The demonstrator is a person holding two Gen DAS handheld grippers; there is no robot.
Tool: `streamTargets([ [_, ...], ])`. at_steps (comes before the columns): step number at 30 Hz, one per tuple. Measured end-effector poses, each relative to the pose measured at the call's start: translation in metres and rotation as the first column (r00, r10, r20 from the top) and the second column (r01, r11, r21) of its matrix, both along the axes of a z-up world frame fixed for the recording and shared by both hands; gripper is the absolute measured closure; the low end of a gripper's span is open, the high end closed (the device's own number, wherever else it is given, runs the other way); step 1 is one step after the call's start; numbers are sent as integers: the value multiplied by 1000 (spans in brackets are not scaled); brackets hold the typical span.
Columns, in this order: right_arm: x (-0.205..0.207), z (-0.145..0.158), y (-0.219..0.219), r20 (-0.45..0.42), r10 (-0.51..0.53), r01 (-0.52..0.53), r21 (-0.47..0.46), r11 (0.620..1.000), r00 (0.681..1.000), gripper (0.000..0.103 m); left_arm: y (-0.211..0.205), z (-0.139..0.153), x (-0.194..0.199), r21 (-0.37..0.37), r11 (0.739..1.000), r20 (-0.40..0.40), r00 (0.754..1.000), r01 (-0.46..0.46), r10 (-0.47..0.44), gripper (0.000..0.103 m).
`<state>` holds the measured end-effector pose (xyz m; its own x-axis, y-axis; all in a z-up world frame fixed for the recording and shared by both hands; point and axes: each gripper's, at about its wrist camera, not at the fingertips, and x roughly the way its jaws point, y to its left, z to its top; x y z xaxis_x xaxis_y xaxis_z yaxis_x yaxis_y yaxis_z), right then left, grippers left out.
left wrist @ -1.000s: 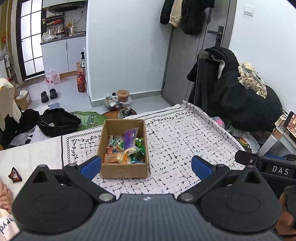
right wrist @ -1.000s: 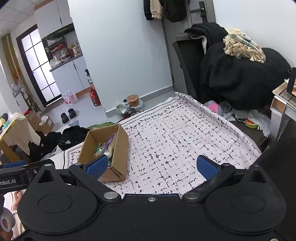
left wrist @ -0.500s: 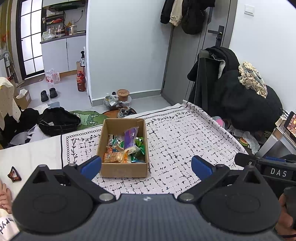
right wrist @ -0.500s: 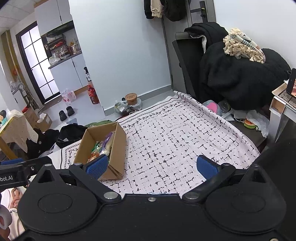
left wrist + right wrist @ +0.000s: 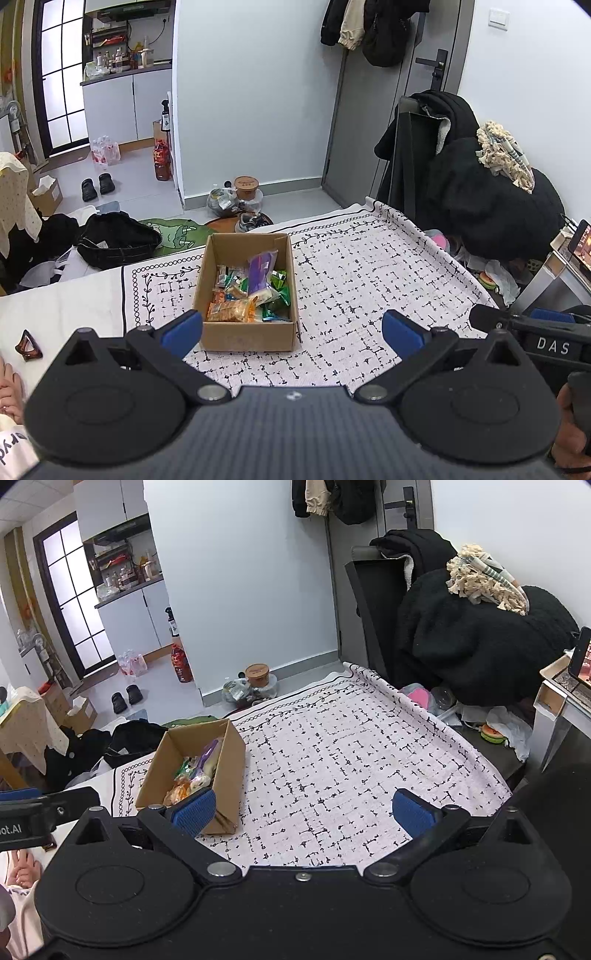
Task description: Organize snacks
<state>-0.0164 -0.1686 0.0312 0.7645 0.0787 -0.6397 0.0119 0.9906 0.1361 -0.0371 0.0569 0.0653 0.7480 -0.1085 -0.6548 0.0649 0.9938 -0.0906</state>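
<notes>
A brown cardboard box [image 5: 247, 334] stands on the patterned white cloth [image 5: 369, 280], and it holds several snack packets [image 5: 251, 291]: orange, green and one purple. My left gripper [image 5: 291, 332] is open and empty, held above the near edge of the cloth, just in front of the box. In the right wrist view the box [image 5: 229, 771] is at the left with the packets [image 5: 195, 771] inside. My right gripper [image 5: 301, 810] is open and empty, to the right of the box, over bare cloth [image 5: 351, 760].
A small brown hair clip [image 5: 27, 345] lies on the white surface at the left. Black clothes are piled on a chair [image 5: 480, 195] at the right. A side table with a phone [image 5: 580, 657] stands far right. Bags and shoes lie on the floor beyond the cloth.
Both grippers drifted slightly; the box sits a touch higher and further left in the right wrist view. Both jaws stay open and empty.
</notes>
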Motion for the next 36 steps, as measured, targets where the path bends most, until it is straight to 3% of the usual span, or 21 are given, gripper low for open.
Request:
streamTargets([
  [36, 0, -2, 4, -12, 20, -21, -17, 1000, 1000, 0, 0, -7, -1, 8, 1000, -13, 1000, 10, -9, 0],
])
